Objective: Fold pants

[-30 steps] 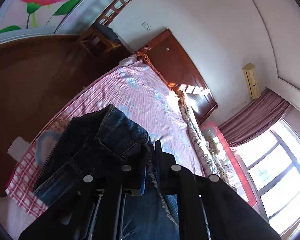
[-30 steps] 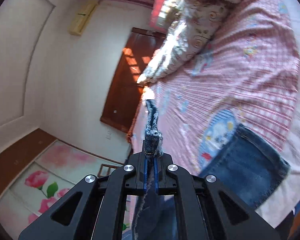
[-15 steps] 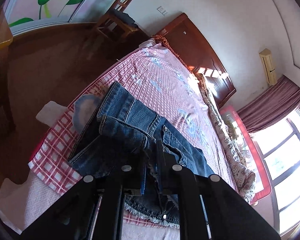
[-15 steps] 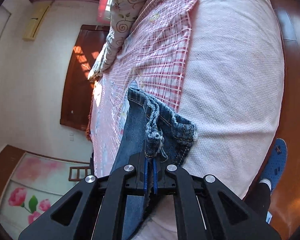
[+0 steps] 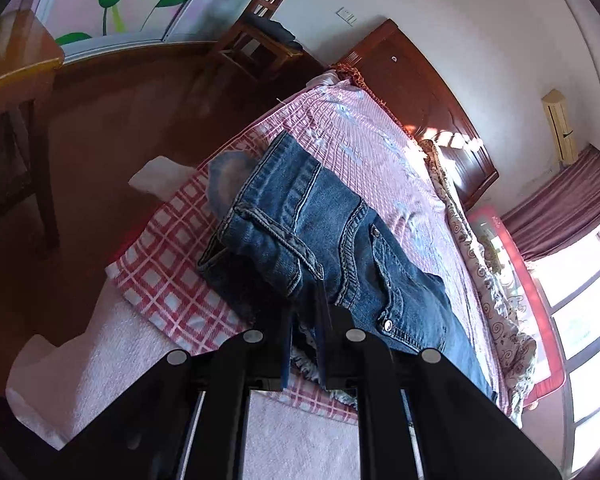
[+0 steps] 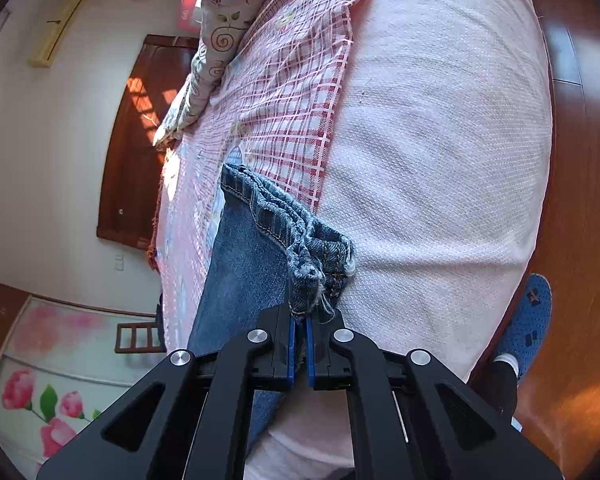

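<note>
**Holding the jeans on the bed with both tools**

Lying across the bed (image 5: 371,152), the jeans (image 5: 300,220) are folded over themselves, with the waistband part on top and the legs under it. The left tool (image 5: 304,312) is closed on a fold of the denim near the belt loop; the cloth goes down between its two black fingers and the blue pads press on it. Below this fold, a frayed hem shows at the edge of the checked sheet (image 5: 168,280). Two metal buttons shine on the denim to the right of the tool.

In the right wrist view, the right tool (image 6: 300,320) is closed tightly on the frayed hem of the jeans (image 6: 252,248), and loose threads hang out beside its pads. The leg of the jeans runs from the tool along the bed, over the pink striped sheet, and the hem end is bunched just where the checked sheet (image 6: 300,112) meets the plain pink bed cover (image 6: 439,160).

A floral quilt (image 6: 216,36) lies along the far side of the bed, near the dark wooden headboard (image 5: 415,92). A wooden chair (image 5: 260,36) stands on the floor by the wall. A foot in a blue slipper (image 6: 527,320) stands on the wooden floor beside the bed.
</note>
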